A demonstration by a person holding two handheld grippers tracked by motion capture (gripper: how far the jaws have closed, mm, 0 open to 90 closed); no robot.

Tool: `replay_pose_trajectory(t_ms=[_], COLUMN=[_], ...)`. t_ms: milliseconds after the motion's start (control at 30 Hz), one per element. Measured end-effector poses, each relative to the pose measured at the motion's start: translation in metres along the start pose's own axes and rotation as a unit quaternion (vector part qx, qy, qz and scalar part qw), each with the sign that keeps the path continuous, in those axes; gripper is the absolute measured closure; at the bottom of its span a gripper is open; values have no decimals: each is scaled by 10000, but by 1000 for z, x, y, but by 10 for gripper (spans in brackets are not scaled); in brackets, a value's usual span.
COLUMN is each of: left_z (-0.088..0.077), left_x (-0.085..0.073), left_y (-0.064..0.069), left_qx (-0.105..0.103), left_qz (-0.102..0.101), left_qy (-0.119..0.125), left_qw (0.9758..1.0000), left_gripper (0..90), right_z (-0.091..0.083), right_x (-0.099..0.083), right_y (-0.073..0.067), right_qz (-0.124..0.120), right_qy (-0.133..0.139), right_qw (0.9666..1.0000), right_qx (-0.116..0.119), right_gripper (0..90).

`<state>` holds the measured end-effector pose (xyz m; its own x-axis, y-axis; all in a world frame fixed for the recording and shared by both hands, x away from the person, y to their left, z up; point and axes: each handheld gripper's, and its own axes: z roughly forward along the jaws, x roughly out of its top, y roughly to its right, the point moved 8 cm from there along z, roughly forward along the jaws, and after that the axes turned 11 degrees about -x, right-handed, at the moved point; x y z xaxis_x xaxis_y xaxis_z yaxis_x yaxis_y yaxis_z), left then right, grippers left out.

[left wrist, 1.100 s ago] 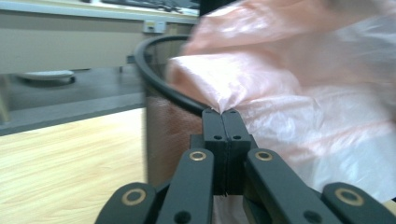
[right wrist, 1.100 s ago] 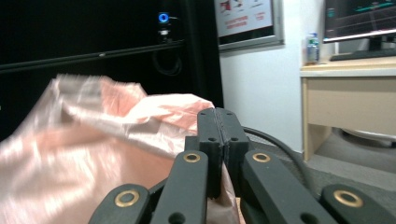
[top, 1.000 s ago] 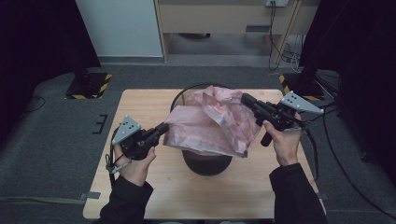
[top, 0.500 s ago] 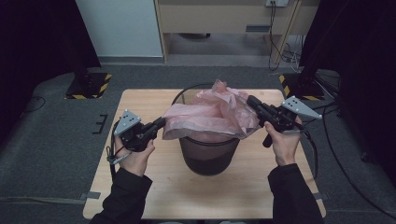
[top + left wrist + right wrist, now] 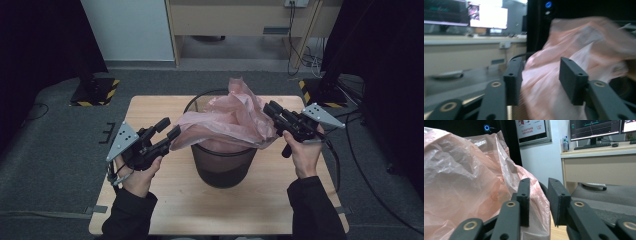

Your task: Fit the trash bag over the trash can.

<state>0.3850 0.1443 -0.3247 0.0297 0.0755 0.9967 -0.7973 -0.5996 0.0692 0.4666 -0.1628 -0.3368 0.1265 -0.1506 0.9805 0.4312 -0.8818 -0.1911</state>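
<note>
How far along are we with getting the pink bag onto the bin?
Done: the pink bag sits in the black bin, its near edge draped over the rim. In hand: the jaws of both the left gripper and the right gripper have just been opening; in the gripper views plastic lies between them, but the pads do not press it. Left: the far rim is bare, and the bag bunches up above the bin.

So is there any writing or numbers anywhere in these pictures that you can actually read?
Wall poster, right gripper view: red and dark print, too small to read.
Monitors on the desk, right gripper view: graph lines and figures, too small to read.
Bottle on the desk: label too small to read.
Screens, left gripper view: blurred, unreadable.
Pink bag and bin: no print visible.
</note>
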Motion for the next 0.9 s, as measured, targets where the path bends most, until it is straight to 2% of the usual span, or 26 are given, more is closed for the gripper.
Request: replay_pose_trajectory(t_ms=[167,233,400,433,533,567,667,733,900], left_z=[6,10,24,28,36,38,41,43,42], left_x=[15,18,17,17,11,9,0,-3,-4], left_y=[16,21,29,30,31,31,30,30,28], left_qx=[-428,-563,-755,-813,-968,-1021,-1020,-1045,-956], left_qz=[20,62,372,359,356,341,368,271,52], left_qy=[167,137,-228,-261,-473,-546,-784,-827,-901], left_qw=[9989,9983,9962,9957,9935,9927,9910,9907,9913], left_gripper=[472,453,446,451,503,549,630,682,869], right_z=[-2,-3,-7,-8,-10,-11,-14,-16,-18], right_x=[3,4,9,10,9,9,7,6,-3], right_y=[-1,-3,-7,-8,-9,-10,-11,-12,-17], right_qz=[25,0,-28,-24,-43,-39,-50,-59,-100], right_qy=[65,71,82,65,35,5,-18,-58,-213], right_qw=[9999,9999,9998,9998,9997,9997,9994,9991,9983], right_qx=[73,91,183,191,235,251,332,405,530], right_gripper=[659,646,608,602,587,585,579,566,558])
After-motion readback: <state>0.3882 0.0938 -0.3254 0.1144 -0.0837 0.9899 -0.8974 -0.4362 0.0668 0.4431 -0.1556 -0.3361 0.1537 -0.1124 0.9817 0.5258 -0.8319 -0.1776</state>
